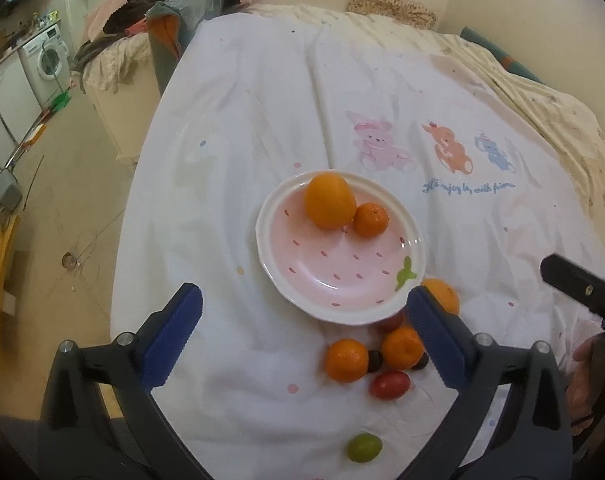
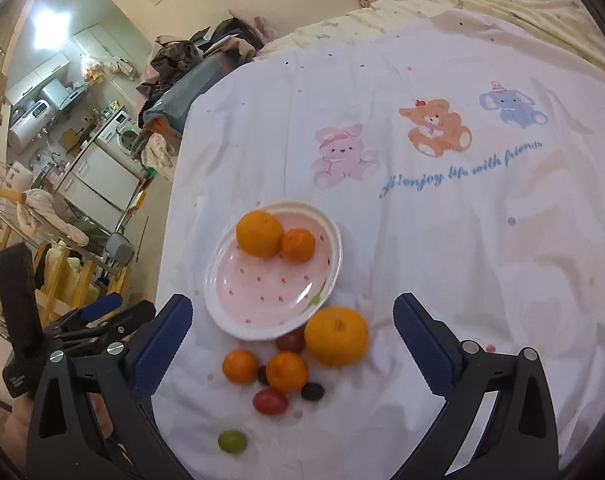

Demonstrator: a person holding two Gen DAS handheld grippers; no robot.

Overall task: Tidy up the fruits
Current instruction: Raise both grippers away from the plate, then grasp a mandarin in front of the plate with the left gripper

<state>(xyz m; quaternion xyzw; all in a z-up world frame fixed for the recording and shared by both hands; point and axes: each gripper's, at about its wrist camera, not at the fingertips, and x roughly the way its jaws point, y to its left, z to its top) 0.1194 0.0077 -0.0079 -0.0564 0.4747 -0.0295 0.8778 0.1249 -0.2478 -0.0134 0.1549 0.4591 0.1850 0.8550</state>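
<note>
A: Both tongs stand wide and empty. The left gripper (image 1: 304, 332) hangs over the near rim of the plate (image 1: 270, 268); the right gripper (image 2: 292, 344) frames the loose pile.

B: Where does the fruit lie?

A: Just ahead and below, on the bedcover (image 2: 462, 260). The large orange (image 2: 336, 336) touches the plate's near edge, roundish, no long axis. The right gripper looks nearer to it.

Soft, even indoor light; bright ceiling lamp glare (image 2: 50, 26) at upper left; strong fisheye bending and dark corners; slight blur.
</note>
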